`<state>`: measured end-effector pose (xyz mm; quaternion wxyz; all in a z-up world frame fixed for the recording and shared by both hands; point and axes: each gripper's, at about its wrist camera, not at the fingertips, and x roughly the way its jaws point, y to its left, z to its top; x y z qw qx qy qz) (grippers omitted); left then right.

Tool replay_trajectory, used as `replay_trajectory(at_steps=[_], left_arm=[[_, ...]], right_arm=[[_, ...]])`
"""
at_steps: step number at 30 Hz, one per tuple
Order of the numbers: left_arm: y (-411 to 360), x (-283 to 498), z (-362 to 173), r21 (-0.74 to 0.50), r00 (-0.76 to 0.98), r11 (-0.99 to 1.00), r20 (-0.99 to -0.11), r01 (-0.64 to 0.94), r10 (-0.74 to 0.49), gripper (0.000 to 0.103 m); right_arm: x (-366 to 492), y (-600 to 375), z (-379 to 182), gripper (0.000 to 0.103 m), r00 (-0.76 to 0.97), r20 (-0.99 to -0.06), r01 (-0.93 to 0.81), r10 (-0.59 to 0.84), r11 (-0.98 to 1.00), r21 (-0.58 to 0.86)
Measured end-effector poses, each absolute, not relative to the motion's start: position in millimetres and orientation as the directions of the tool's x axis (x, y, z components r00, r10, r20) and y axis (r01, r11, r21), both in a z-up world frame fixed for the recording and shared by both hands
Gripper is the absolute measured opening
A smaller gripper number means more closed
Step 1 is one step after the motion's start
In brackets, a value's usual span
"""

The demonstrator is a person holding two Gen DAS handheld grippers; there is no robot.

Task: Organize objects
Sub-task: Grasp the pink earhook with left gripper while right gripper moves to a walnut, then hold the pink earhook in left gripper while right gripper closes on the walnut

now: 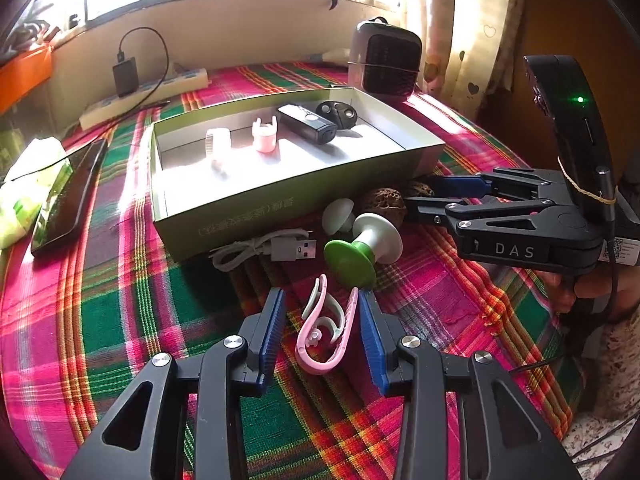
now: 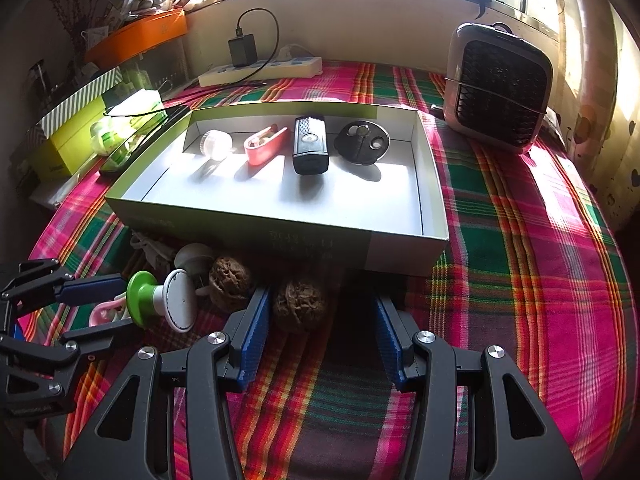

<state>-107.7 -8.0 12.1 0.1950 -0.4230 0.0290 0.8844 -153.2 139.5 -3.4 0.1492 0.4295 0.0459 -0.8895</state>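
Left gripper (image 1: 322, 316) spread partway over the plaid cloth of the worktop (image 1: 120, 320), blue pads flanking a pink and white looped plastic clip (image 1: 326, 328); right pad touching or all but touching the clip's pink edge, left pad clear of it. Clip lying flat on the cloth, not lifted.

Right gripper (image 2: 320, 328) spread wide, nothing pinched; a wrinkled brown walnut (image 2: 300, 304) sitting just beside its left pad, contact unclear. Second walnut (image 2: 230, 280) just left of that, near a green and white spool-shaped suction holder (image 2: 160, 300) on its side.

Behind these, a shallow green cardboard box (image 2: 280, 236) with white lining, holding a translucent round cap (image 2: 216, 144), a red clip (image 2: 266, 146), a black rectangular lamp (image 2: 309, 146) and a black round disc (image 2: 362, 142) in a row. White USB cable (image 1: 264, 250) against the box's front wall.
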Motion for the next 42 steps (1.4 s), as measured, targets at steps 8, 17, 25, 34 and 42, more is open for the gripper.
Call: replay_trajectory(at_steps=[8, 17, 25, 34, 42], left_arm=[[-11.5, -108.4, 11.9, -0.105, -0.578, -0.935, -0.761, -0.340, 0.296, 0.025], [-11.0, -107.8, 11.9, -0.094, -0.583, -0.938, -0.762, -0.334, 0.284, 0.022], [-11.2, -107.7, 12.0, -0.094, -0.583, -0.938, -0.762, -0.333, 0.283, 0.022], [-11.1, -108.1, 12.0, -0.093, -0.583, -0.938, -0.762, -0.334, 0.283, 0.022], [-10.9, -108.1, 11.8, -0.093, -0.583, -0.938, -0.762, -0.334, 0.283, 0.022]], right_arm=[[-152.0, 139.2, -3.0, 0.035, -0.592, -0.776, 0.302, -0.217, -0.953, 0.035], [-151.7, 139.3, -2.9, 0.030, -0.593, -0.776, 0.304, -0.216, -0.952, 0.033], [-151.7, 139.1, -3.3, 0.029, -0.594, -0.776, 0.303, -0.214, -0.952, 0.030], [-151.6, 139.2, -3.3, 0.029, -0.594, -0.776, 0.303, -0.214, -0.952, 0.030], [-151.3, 138.9, -3.1, 0.029, -0.594, -0.776, 0.303, -0.213, -0.953, 0.029]])
